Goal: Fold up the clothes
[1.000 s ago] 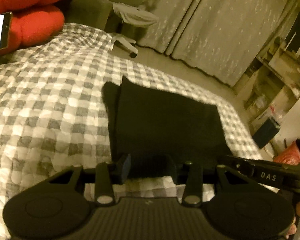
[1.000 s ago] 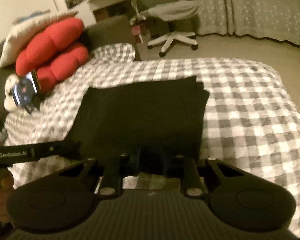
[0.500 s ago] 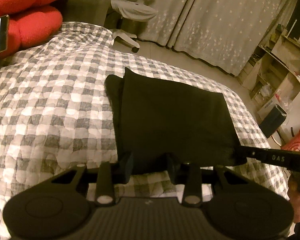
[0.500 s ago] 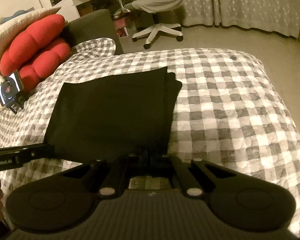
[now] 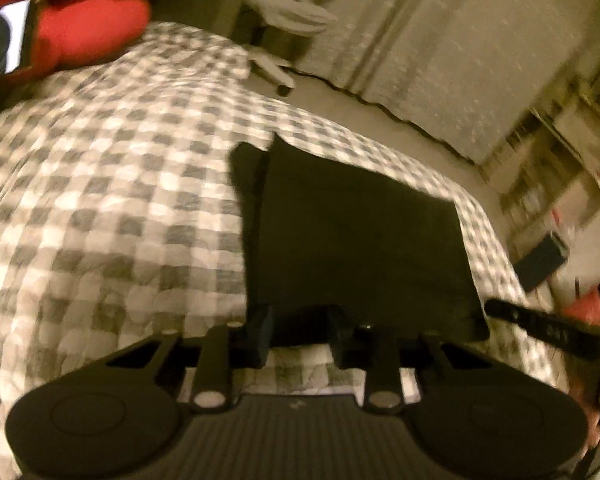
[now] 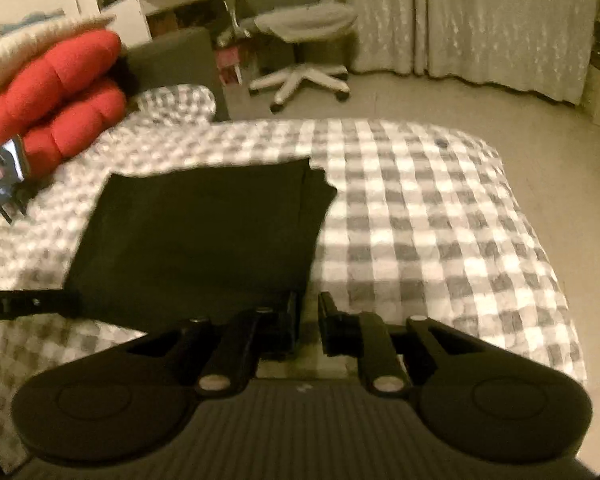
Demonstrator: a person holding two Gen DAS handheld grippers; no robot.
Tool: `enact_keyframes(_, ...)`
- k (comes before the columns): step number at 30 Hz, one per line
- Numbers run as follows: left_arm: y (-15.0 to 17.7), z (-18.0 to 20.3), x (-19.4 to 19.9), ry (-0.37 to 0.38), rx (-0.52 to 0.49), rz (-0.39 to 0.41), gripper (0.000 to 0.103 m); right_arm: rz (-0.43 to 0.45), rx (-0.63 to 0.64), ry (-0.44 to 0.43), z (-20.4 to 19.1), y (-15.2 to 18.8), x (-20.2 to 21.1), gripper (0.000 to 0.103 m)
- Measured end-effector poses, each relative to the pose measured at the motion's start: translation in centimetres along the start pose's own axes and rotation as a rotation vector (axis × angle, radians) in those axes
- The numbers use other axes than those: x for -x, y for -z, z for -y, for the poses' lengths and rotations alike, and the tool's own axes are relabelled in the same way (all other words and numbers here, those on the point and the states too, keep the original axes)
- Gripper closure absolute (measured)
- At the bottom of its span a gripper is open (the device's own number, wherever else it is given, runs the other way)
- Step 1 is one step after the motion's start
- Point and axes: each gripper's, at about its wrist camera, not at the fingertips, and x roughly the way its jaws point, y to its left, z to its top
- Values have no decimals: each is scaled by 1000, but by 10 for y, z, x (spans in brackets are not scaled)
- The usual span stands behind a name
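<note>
jaws of left gripper (image 5: 300,332) closing around black folded garment's (image 5: 360,240) edge; right gripper (image 6: 309,320) opening, empty.

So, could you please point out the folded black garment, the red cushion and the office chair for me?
folded black garment (image 6: 204,240): right wrist view, middle of its flat top layer.
red cushion (image 6: 60,100): right wrist view, between its two padded rolls.
office chair (image 6: 304,20): right wrist view, on the seat.

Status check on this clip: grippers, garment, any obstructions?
Left gripper closing, near edge of black garment between its jaws. Right gripper opening, gap bare, beside garment's corner. Garment folded flat on checkered bedspread. Nothing in the way.
</note>
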Motion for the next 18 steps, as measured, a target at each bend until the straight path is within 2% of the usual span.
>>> enact_keyframes(3,-3,-5,3,-48,20,29,75,30,33,-30,-10,1,3,84)
enact_keyframes(7,-4,-12,2,-29,63,17,75,56,133,-48,-37,6,-2,84)
enact_keyframes(12,-3,-7,-2,-42,38,8,75,103,228,-60,-64,11,-8,84)
enact_keyframes(15,-3,-8,-5,-45,37,-1,74,98,267,-75,-74,15,-14,84)
enact_keyframes(18,-2,-9,-5,-46,37,-2,74,78,309,-42,-82,21,-24,85)
